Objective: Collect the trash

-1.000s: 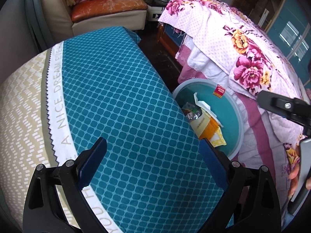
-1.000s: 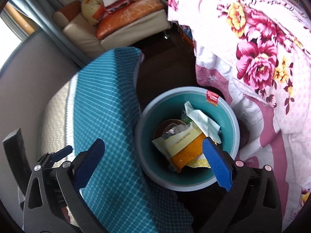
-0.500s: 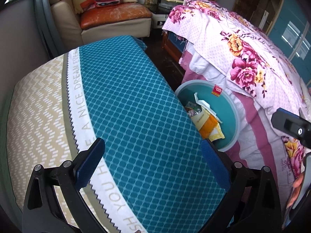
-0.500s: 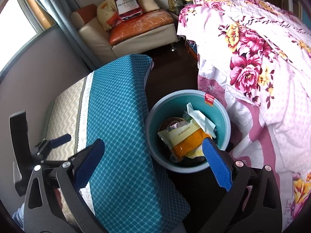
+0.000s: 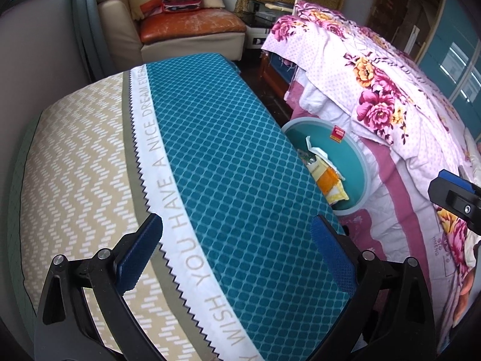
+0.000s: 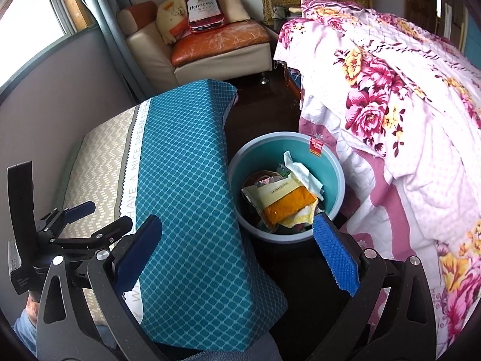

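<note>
A teal trash bin [image 6: 330, 162] stands on the dark floor between the table and the bed. It holds an orange and cream packet [image 6: 285, 203], white crumpled paper [image 6: 302, 174] and other scraps. It also shows in the left wrist view [image 5: 357, 162], half hidden by the table edge. My right gripper [image 6: 237, 252] is open and empty, above and in front of the bin. My left gripper [image 5: 237, 249] is open and empty over the teal and beige tablecloth [image 5: 210, 165]; it also shows in the right wrist view [image 6: 99, 219] at the left.
A bed with a pink floral quilt [image 6: 390, 96] fills the right side. A cream sofa with an orange cushion [image 6: 216, 45] and a bottle-shaped pillow [image 6: 203, 7] stands at the back. The cloth-covered table [image 6: 186, 180] lies left of the bin.
Both grippers have pulled back and up, so the bin and table look smaller and farther. Both stay open and empty.
</note>
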